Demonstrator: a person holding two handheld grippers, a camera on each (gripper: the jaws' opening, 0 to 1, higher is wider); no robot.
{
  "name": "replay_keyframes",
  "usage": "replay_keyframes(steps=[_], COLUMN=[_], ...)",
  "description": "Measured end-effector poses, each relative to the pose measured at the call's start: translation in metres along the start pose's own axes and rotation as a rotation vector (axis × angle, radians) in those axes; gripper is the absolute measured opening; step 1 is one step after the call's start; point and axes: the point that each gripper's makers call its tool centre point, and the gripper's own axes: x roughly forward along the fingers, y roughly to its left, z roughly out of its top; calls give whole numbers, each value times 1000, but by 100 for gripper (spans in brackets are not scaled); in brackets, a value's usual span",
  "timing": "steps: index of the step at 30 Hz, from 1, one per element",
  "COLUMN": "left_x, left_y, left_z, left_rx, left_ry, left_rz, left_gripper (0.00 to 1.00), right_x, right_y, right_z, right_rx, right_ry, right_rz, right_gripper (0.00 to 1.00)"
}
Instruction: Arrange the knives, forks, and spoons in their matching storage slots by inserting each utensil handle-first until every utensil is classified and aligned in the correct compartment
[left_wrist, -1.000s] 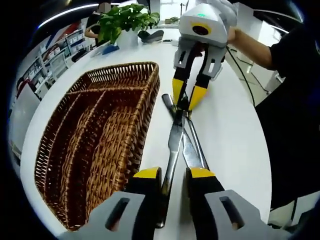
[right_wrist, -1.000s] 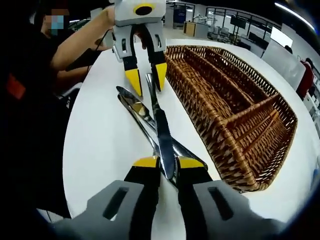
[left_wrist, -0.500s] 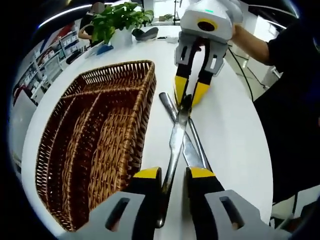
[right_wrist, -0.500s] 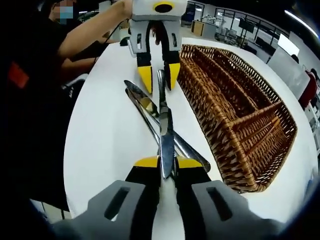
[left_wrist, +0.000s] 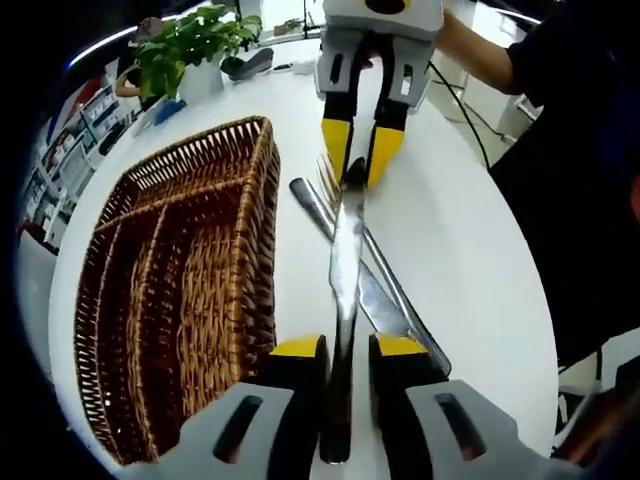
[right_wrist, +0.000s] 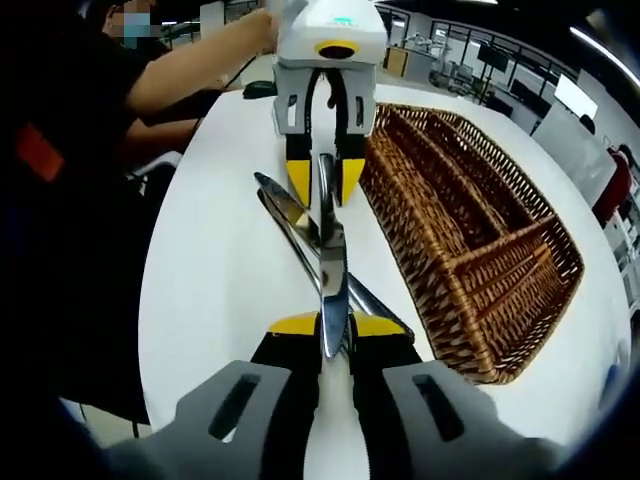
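A table knife (left_wrist: 346, 262) spans the gap between my two grippers, raised over a fork (left_wrist: 372, 262) and another knife (left_wrist: 375, 308) that lie crossed on the white table. The right gripper (right_wrist: 333, 330) is shut on the blade tip; across the table it shows as the right gripper (left_wrist: 357, 172). The knife handle (right_wrist: 325, 195) runs between the fingers of my left gripper (left_wrist: 345, 352), with a small gap on each side, so it stands open. The wicker cutlery basket (left_wrist: 170, 280) with long slots lies beside the utensils; the same basket (right_wrist: 470, 220) lies on the right.
A potted plant (left_wrist: 195, 40) stands at the far end of the table (left_wrist: 470, 250). A person's arm (right_wrist: 195, 70) and dark clothes (left_wrist: 585, 150) border the table on the utensil side. The table edge curves close behind the basket.
The two grippers have drawn closer along the knife. The knife now lines up straight between them, and its handle sits deeper between the left jaws.
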Motion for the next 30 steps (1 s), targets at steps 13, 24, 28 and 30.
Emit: replay_keyframes(steps=[13,24,28,30], left_x=[5,-5,-12,-18], left_y=[1,-1,-1,-1], left_z=[3,6,7,8], left_rx=[69,48,46,48], left_ry=[11,16,19,23], left_rz=[-19,-8,6,20], left_gripper=[8,7,7,7], right_x=[-5,-11,-13,-15], right_y=[-4,-5,-6,-7], right_z=[5,11,16,20], right_rx=[3,17,6,-4], right_ry=[-23,-71,-82,-90], right_rz=[-12,-13,-17,-21], right_gripper=[8,8,8,8])
